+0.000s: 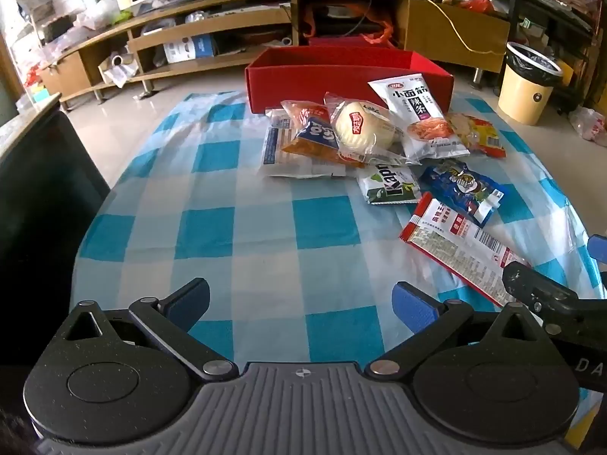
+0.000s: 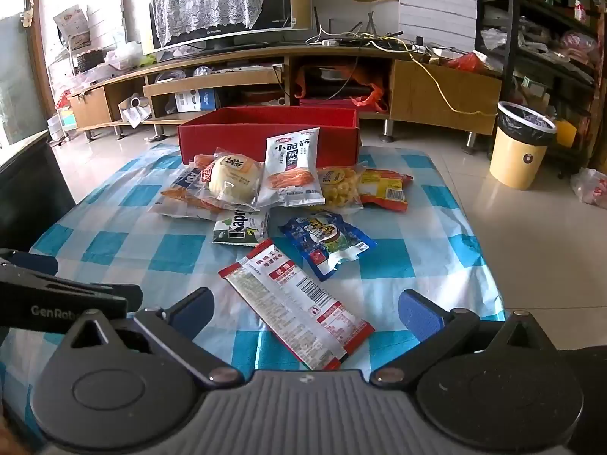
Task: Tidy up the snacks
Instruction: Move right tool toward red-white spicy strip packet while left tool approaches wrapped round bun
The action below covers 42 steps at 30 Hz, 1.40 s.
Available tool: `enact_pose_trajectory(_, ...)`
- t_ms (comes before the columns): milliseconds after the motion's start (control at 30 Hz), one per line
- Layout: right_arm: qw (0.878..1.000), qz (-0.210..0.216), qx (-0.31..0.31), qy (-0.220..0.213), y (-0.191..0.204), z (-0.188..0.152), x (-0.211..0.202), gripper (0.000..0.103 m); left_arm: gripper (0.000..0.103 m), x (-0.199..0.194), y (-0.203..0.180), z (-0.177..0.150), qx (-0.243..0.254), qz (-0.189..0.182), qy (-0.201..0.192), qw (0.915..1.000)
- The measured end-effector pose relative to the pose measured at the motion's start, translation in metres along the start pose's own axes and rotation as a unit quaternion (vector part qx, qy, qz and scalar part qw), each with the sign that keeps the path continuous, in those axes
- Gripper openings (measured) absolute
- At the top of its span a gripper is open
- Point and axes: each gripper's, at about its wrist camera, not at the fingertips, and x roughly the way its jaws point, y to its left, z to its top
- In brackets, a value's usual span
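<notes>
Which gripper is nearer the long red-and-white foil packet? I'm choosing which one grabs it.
Right. The right gripper stands open with the long red-and-white foil packet just ahead of its fingers; the left gripper faces bare checked cloth, the packet off to its right.

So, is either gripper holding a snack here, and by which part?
Nothing is held. The left gripper and right gripper are both open above the tablecloth, touching no packet.

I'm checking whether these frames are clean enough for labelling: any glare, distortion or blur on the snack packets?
Left wrist view: fisheye bends the wooden TV cabinet; window light washes out the upper-left corner; packets sharp. Right wrist view: long red-edged white packet crisp, barcode visible; tiled floor bright, edges curved.
</notes>
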Motion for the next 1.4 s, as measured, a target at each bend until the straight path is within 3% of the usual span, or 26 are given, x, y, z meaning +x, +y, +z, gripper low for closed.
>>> enact_pose_trajectory(367,1.000,-0.002,-0.002,-0.006,0.000,-0.002,-0.007,0.101,0.103,0.004,0.000,-0.001,0.000,-0.004,0.005,1.0000)
enact_pose_trajectory(967,1.000,-0.001,-0.016,0.024,0.000,-0.008,0.012,0.100,0.101,0.010,-0.002,-0.011,0.010,0.000,0.028,0.9996)
enact_pose_trajectory(1400,0.999,0.013,-0.032,0.027,0.003,-0.007,0.017,0.091,0.101,0.012,-0.001,-0.012,0.007,0.004,0.031,0.9995)
